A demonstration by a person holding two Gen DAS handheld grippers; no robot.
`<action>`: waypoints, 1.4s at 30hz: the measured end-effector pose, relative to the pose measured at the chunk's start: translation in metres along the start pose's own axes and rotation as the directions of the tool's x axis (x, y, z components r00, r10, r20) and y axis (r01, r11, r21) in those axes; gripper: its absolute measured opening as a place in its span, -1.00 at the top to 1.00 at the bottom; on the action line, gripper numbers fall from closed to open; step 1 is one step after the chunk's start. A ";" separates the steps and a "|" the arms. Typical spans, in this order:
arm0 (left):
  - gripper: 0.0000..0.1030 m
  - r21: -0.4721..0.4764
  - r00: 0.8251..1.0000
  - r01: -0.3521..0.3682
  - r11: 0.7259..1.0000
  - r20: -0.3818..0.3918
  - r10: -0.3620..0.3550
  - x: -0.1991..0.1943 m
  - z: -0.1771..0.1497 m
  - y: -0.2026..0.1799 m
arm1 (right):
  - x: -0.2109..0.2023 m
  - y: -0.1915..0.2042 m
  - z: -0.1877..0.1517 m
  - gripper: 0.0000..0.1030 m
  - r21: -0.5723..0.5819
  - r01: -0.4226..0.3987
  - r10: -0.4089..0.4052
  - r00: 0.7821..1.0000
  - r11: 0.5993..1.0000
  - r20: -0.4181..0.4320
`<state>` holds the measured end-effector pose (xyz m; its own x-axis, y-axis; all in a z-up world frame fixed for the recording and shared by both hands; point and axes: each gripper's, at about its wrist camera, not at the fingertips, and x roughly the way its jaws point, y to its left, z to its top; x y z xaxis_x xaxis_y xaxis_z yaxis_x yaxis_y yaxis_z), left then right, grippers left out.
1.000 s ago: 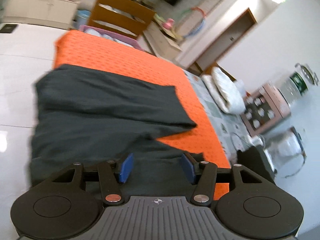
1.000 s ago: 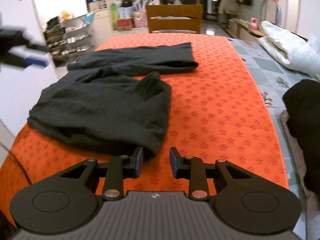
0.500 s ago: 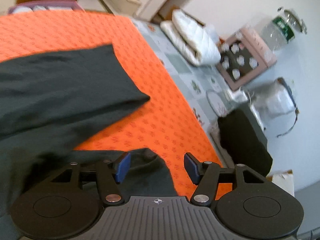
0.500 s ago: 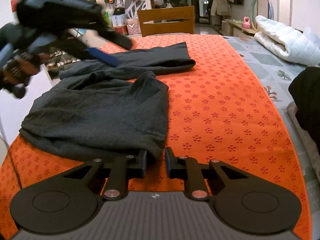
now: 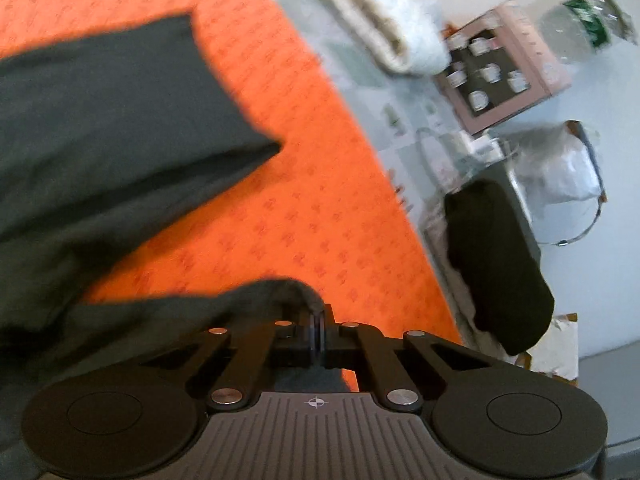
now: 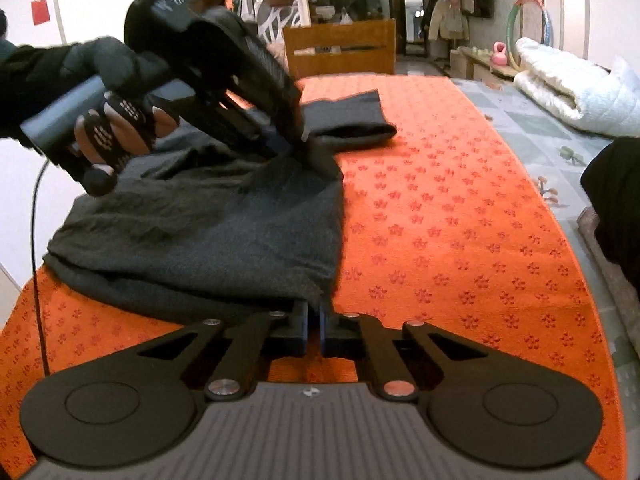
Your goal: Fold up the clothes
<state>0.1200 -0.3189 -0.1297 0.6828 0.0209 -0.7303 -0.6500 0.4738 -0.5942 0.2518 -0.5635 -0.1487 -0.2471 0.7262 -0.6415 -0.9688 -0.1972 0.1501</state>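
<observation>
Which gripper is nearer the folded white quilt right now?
Right, though only slightly. Both grippers pinch the dark grey garment across the orange floral mat from the folded white quilt: right gripper at the near corner, left gripper farther left.

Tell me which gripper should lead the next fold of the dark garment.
Probably both together, left leading: the left gripper pinches the far corner of the dark garment; the right gripper pinches its near corner.

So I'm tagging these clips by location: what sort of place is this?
Most likely a lived-in home: a rolled white quilt, a wooden chair at the orange-clothed table, and coats on a rack behind.
</observation>
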 end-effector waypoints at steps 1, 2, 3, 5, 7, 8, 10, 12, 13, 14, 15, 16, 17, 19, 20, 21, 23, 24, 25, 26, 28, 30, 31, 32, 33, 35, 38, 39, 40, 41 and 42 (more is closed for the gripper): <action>0.91 0.022 1.000 -0.001 1.000 0.009 0.001 0.001 0.002 -0.005 | -0.005 0.000 0.001 0.91 0.000 0.005 -0.005 1.000 1.000 0.016; 0.91 0.045 1.000 -0.002 0.999 0.018 0.001 0.002 0.004 -0.011 | -0.008 0.000 0.002 0.91 0.002 0.011 -0.011 1.000 1.000 0.022; 0.91 0.067 1.000 -0.004 0.998 0.027 0.002 0.004 0.006 -0.016 | -0.011 -0.001 0.003 0.91 0.006 0.018 -0.018 0.999 1.000 0.026; 0.91 0.098 1.000 -0.012 0.995 0.027 0.009 0.010 0.009 -0.022 | -0.015 -0.003 0.003 0.91 0.012 0.031 -0.032 0.999 0.999 0.025; 0.89 0.114 1.000 -0.025 0.993 0.009 0.024 0.020 0.012 -0.023 | -0.013 -0.005 0.001 0.91 0.016 0.046 -0.046 0.999 0.999 0.009; 0.82 0.122 0.999 -0.032 0.992 0.000 0.032 0.026 0.013 -0.024 | -0.011 -0.006 -0.001 0.91 0.018 0.047 -0.047 0.999 0.999 -0.003; 0.50 0.136 0.999 -0.047 0.990 0.010 0.046 0.026 0.014 -0.023 | -0.007 -0.005 -0.003 0.89 0.014 0.049 -0.048 0.999 0.999 -0.023; -0.02 0.150 0.998 -0.058 0.987 0.029 0.055 0.021 0.014 -0.023 | -0.004 -0.003 -0.005 0.85 0.005 0.059 -0.058 0.997 0.998 -0.048; -0.04 0.161 0.997 -0.057 0.985 0.057 0.049 0.013 0.013 -0.025 | -0.005 -0.001 -0.007 0.77 -0.001 0.075 -0.075 0.996 0.997 -0.055; -0.09 0.167 0.996 -0.053 0.985 0.079 0.040 0.002 0.012 -0.025 | -0.007 0.000 -0.007 0.77 0.000 0.086 -0.086 0.995 0.996 -0.056; -0.11 0.173 0.994 -0.048 0.984 0.101 0.031 -0.008 0.011 -0.026 | -0.010 0.001 -0.008 0.75 0.002 0.095 -0.095 0.994 0.995 -0.058; -0.12 0.180 0.992 -0.044 0.983 0.123 0.022 -0.019 0.010 -0.027 | -0.013 0.002 -0.008 0.67 0.007 0.108 -0.108 0.992 0.994 -0.059; -0.15 0.189 0.989 -0.049 0.981 0.143 0.022 -0.030 0.007 -0.028 | -0.016 0.003 -0.008 0.66 0.009 0.119 -0.118 0.991 0.993 -0.060; -0.20 0.215 0.983 -0.070 0.974 0.181 0.031 -0.055 -0.001 -0.028 | -0.024 0.007 -0.007 0.63 0.016 0.150 -0.149 0.987 0.988 -0.063; -0.21 0.227 0.979 -0.084 0.970 0.199 0.039 -0.068 -0.007 -0.027 | -0.028 0.009 -0.006 0.62 0.029 0.165 -0.162 0.985 0.986 -0.064; -0.23 0.240 0.975 -0.099 0.966 0.216 0.046 -0.081 -0.014 -0.026 | -0.032 0.011 -0.005 0.59 0.044 0.178 -0.175 0.982 0.983 -0.065; -0.28 0.248 0.968 -0.119 0.961 0.244 0.057 -0.109 -0.033 -0.018 | -0.041 0.018 -0.004 0.55 0.080 0.206 -0.201 0.977 0.975 -0.066; -0.29 0.252 0.964 -0.129 0.959 0.258 0.062 -0.122 -0.042 -0.014 | -0.046 0.022 -0.004 0.54 0.104 0.221 -0.215 0.974 0.970 -0.064; -0.30 0.256 0.960 -0.140 0.957 0.271 0.068 -0.136 -0.052 -0.010 | -0.050 0.027 -0.003 0.52 0.128 0.236 -0.229 0.971 0.963 -0.063; -0.31 0.259 0.956 -0.150 0.954 0.285 0.073 -0.150 -0.062 -0.006 | -0.055 0.031 -0.003 0.52 0.152 0.250 -0.243 0.968 0.956 -0.062; -0.33 0.265 0.951 -0.165 0.950 0.299 0.082 -0.175 -0.085 0.007 | -0.064 0.042 -0.003 0.50 0.205 0.278 -0.271 0.961 0.938 -0.062; -0.35 0.270 0.948 -0.173 0.947 0.306 0.085 -0.198 -0.107 0.022 | -0.072 0.055 -0.003 0.49 0.268 0.302 -0.297 0.953 0.915 -0.063; -0.35 0.273 0.948 -0.173 0.946 0.307 0.085 -0.209 -0.117 0.029 | -0.075 0.061 -0.004 0.49 0.301 0.312 -0.307 0.950 0.901 -0.062; -0.37 0.275 0.948 -0.174 0.946 0.308 0.085 -0.219 -0.127 0.037 | -0.079 0.068 -0.005 0.48 0.337 0.314 -0.313 0.948 0.888 -0.059; -0.38 0.274 0.946 -0.176 0.946 0.314 0.085 -0.229 -0.135 0.045 | -0.083 0.076 -0.007 0.47 0.373 0.314 -0.317 0.947 0.873 -0.054; -0.41 0.265 0.943 -0.182 0.947 0.321 0.092 -0.249 -0.150 0.062 | -0.087 0.092 -0.009 0.46 0.422 0.312 -0.325 0.945 0.851 -0.042; -0.43 0.241 0.929 -0.236 0.941 0.340 0.146 -0.273 -0.164 0.086 | -0.091 0.118 -0.011 0.44 0.464 0.308 -0.331 0.943 0.831 -0.031; -0.44 0.233 0.924 -0.253 0.939 0.345 0.163 -0.281 -0.168 0.094 | -0.091 0.127 -0.011 0.43 0.468 0.303 -0.328 0.944 0.830 -0.029; -0.44 0.224 0.919 -0.269 0.937 0.351 0.180 -0.288 -0.171 0.102 | -0.092 0.137 -0.011 0.41 0.470 0.298 -0.324 0.946 0.831 -0.026; -0.44 0.213 0.913 -0.282 0.936 0.360 0.193 -0.296 -0.174 0.110 | -0.092 0.144 -0.011 0.41 0.472 0.286 -0.313 0.949 0.834 -0.022; -0.46 0.202 0.906 -0.292 0.935 0.370 0.203 -0.303 -0.177 0.117 | -0.092 0.152 -0.011 0.38 0.474 0.273 -0.302 0.953 0.837 -0.017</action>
<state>-0.2219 -0.4259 -0.0379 0.6101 0.4410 -0.6582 -0.7398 0.6146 -0.2739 0.1274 -0.6678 -0.0755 0.0568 0.7407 -0.6694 -0.8866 0.3458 0.3073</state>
